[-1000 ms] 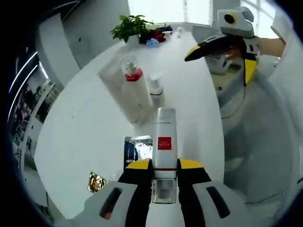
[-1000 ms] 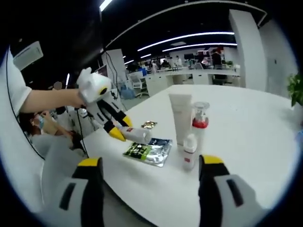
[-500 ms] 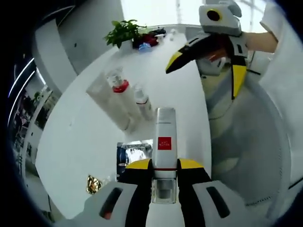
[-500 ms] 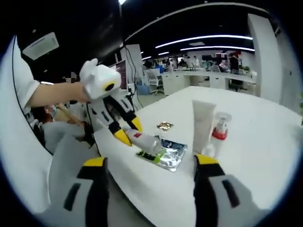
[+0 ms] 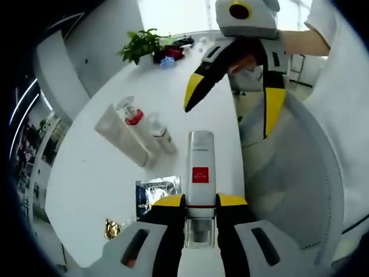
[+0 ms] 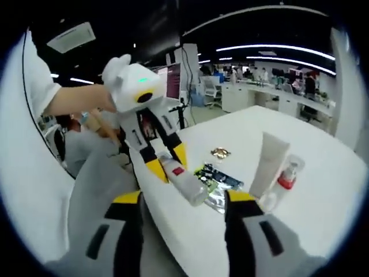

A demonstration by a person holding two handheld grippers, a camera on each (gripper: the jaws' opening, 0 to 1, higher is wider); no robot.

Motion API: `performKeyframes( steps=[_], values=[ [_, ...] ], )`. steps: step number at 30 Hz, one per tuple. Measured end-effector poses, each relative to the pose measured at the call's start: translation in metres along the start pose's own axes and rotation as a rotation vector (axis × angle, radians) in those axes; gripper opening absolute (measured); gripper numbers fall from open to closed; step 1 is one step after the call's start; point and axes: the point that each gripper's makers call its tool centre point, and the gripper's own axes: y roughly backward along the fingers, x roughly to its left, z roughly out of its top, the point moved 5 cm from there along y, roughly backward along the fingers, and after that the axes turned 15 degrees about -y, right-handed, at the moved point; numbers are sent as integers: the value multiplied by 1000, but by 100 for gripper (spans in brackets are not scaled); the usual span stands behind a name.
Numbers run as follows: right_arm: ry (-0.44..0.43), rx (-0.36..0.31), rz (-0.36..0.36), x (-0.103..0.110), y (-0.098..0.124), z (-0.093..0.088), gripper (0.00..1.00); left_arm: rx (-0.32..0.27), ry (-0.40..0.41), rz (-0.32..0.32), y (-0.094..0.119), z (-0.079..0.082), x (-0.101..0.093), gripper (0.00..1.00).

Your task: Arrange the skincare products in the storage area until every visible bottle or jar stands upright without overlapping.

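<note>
Up front in the left gripper view, the left gripper [image 5: 200, 203] has its yellow-tipped jaws clamped on a slim white bottle with a small red square label [image 5: 200, 167], held lying along the jaws and pointing out over the round white table [image 5: 92, 173]. Seen from the right gripper view, that same bottle [image 6: 181, 180] is tilted low above the table's near edge, just beside a shiny green-and-silver sachet [image 6: 218, 184] lying flat. Farther along stand a tall white tube [image 5: 119, 134], a clear pump bottle with a red collar [image 5: 132, 118] and a small white bottle [image 5: 159, 131], close together and upright. A small gold foil packet [image 5: 112, 229] lies apart, near the table's edge. A green potted plant [image 5: 138, 46] sits at the far side. The right gripper [image 6: 183, 199] hangs above the near edge with its jaws spread wide and nothing between them.
</note>
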Motion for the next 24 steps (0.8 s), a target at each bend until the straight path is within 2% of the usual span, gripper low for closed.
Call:
performKeyframes(
  steps=[5, 7, 10, 12, 15, 20, 24],
  values=[
    [74, 67, 41, 4, -5, 2, 54, 4, -28, -18, -2, 5, -5, 17],
    [83, 89, 72, 7, -6, 2, 49, 7, -41, -28, -3, 8, -7, 17],
    [118, 110, 83, 8, -9, 2, 45, 19, -61, -42, -4, 9, -10, 17],
    [132, 140, 95, 9, -12, 0, 45, 24, -74, -52, -3, 11, -11, 17],
    [200, 208, 106, 10, -18, -6, 43, 22, -81, -70, -2, 16, -13, 17],
    [267, 267, 119, 12, -31, -10, 39, 39, -95, -100, 0, 19, -16, 17],
    [304, 281, 120, 13, -37, -10, 34, 57, -103, -121, 2, 19, -17, 17]
  ],
)
